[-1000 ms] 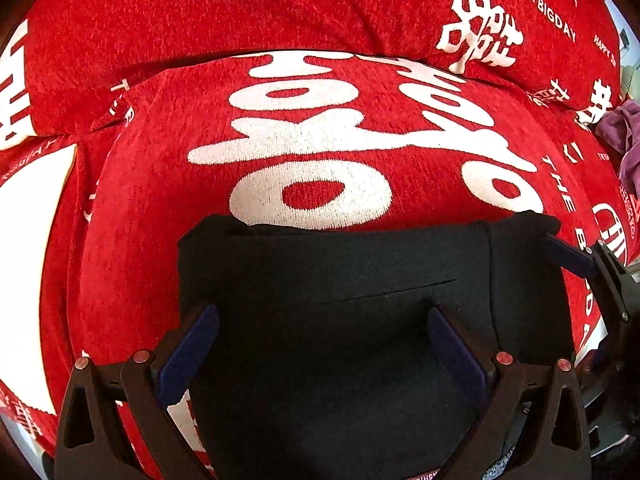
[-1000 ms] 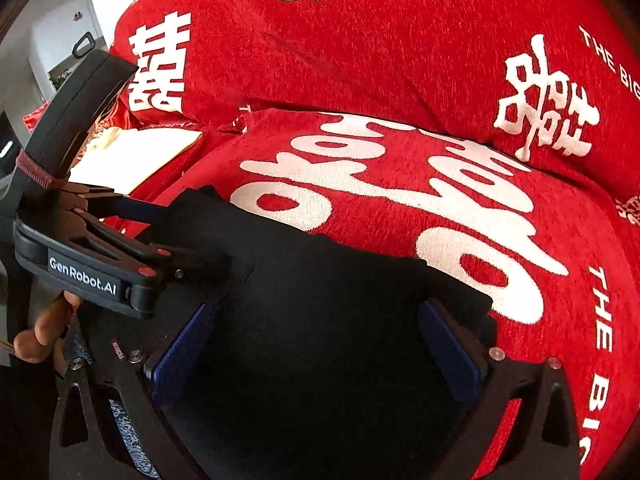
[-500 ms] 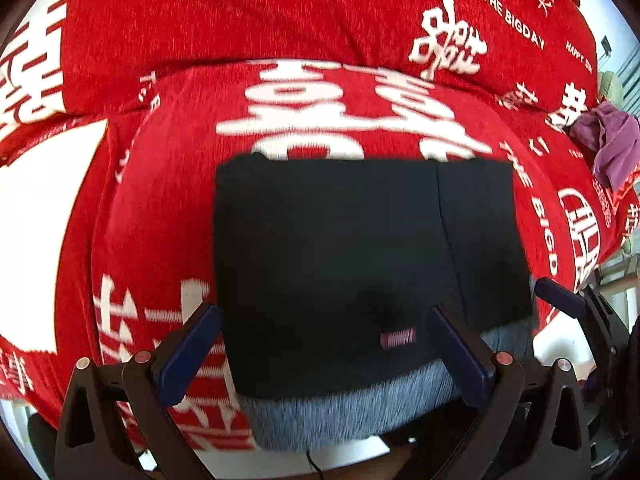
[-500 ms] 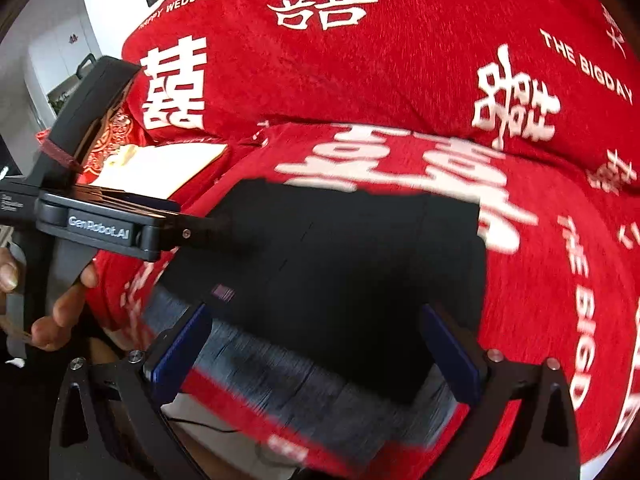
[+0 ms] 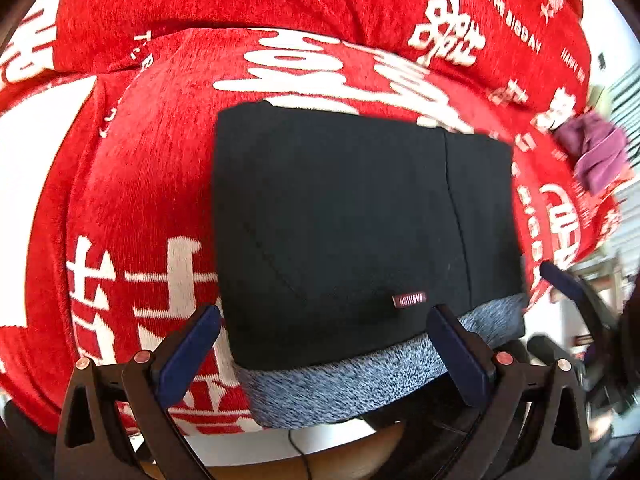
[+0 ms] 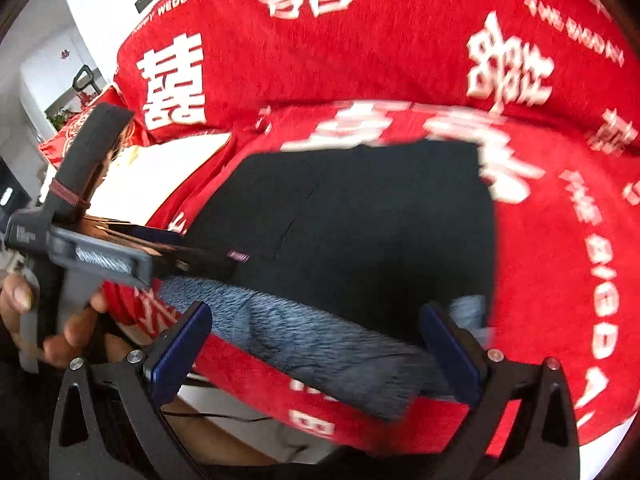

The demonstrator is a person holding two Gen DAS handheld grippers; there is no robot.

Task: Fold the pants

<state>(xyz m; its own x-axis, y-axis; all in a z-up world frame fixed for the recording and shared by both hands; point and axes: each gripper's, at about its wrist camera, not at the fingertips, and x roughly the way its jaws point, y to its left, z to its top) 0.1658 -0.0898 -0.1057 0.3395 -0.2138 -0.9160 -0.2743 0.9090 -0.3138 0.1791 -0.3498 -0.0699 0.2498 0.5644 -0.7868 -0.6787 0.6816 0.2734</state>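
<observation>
Black pants (image 5: 352,224) lie folded into a flat rectangle on a red sofa seat; a grey fleecy waistband (image 5: 360,380) shows along the near edge and a small label (image 5: 409,300) sits near it. The pants also show in the right wrist view (image 6: 360,232). My left gripper (image 5: 324,356) is open and empty, held back just above the near edge of the pants. My right gripper (image 6: 316,352) is open and empty, over the grey band (image 6: 304,340). The left gripper's body (image 6: 100,252) shows at the left of the right wrist view, in a hand.
The red sofa cover (image 5: 152,168) with white characters spreads under and behind the pants, with back cushions (image 6: 360,48) behind. A purple cloth (image 5: 596,152) lies at the far right. A white sheet (image 6: 160,168) lies to the left. The seat's front edge is just below the pants.
Both grippers have let go of the pants and drawn back and up. The folded pants now lie flat in full view, with the grey waistband showing.
</observation>
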